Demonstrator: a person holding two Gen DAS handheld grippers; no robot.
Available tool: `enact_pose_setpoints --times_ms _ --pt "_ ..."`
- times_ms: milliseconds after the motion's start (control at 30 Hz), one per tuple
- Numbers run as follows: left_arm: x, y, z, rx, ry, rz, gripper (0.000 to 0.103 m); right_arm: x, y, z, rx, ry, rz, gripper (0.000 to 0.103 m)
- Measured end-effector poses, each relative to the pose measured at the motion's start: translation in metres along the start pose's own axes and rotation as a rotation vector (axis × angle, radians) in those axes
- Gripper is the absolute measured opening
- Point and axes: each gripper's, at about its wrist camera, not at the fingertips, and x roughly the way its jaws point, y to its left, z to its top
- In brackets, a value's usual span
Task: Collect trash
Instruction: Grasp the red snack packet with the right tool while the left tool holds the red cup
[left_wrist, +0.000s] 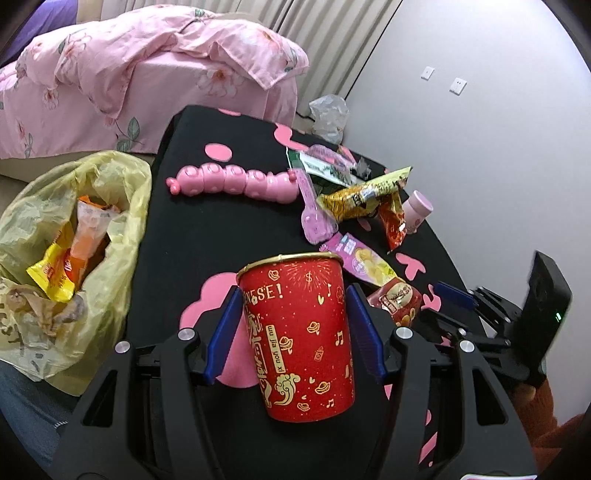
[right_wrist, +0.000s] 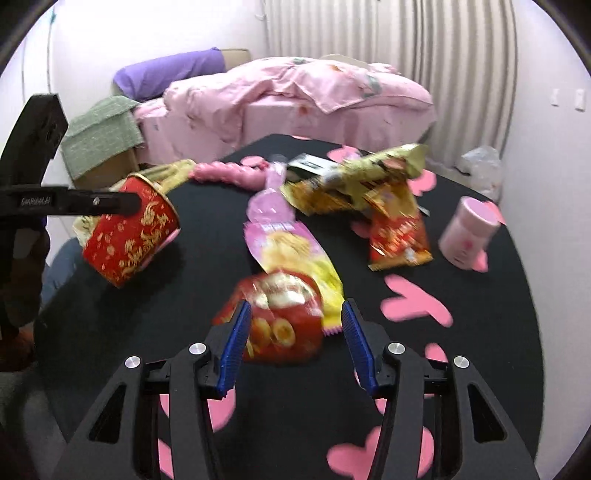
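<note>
My left gripper is shut on a red paper cup with gold print and holds it tilted above the black table; the right wrist view shows the cup in the air. To its left, a yellow plastic bag gapes beside the table with wrappers inside. My right gripper stands open around a blurred red snack packet on the table; the left pad is at its edge and a gap shows at the right pad. A pink-and-yellow chip bag lies just beyond it.
Further back lie a gold wrapper, a red wrapper, a pink purse, a pink caterpillar toy and a pink jar. A crumpled clear bag sits by the wall. A pink bed stands behind the table.
</note>
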Motion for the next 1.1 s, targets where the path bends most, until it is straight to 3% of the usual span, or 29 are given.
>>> enact_pose_setpoints --times_ms 200,267,433,567,600,733,900,1000,1100 --pt "-0.012 0.010 0.003 -0.023 -0.038 -0.006 0.055 0.034 -0.018 0.013 0.131 0.059 0.145 0.048" --pt "-0.013 0.013 0.000 -0.033 -0.039 -0.006 0.055 0.032 -0.012 0.008 0.121 0.067 0.144 0.048" --pt "-0.009 0.018 -0.006 -0.048 -0.017 -0.014 0.055 0.022 0.013 -0.008 -0.003 0.112 0.121 0.048" --pt "-0.010 0.019 -0.008 -0.047 -0.021 -0.014 0.055 0.007 0.018 -0.017 -0.097 0.121 -0.070 0.048" --pt "-0.012 0.019 -0.008 -0.048 -0.024 -0.013 0.055 0.000 0.016 -0.018 -0.086 0.107 -0.079 0.048" --pt "-0.016 0.018 -0.008 -0.041 -0.034 -0.016 0.055 -0.023 0.013 -0.020 -0.098 0.048 0.002 0.048" --pt "-0.014 0.015 -0.008 -0.030 -0.024 -0.019 0.055 -0.013 0.033 -0.006 -0.383 0.049 0.034 0.048" --pt "-0.015 0.013 -0.009 -0.027 -0.024 -0.017 0.055 0.010 0.010 0.014 -0.252 0.063 0.131 0.048" --pt "-0.019 0.017 -0.009 -0.028 -0.031 -0.004 0.055 0.024 -0.010 0.014 -0.107 0.104 0.136 0.048"
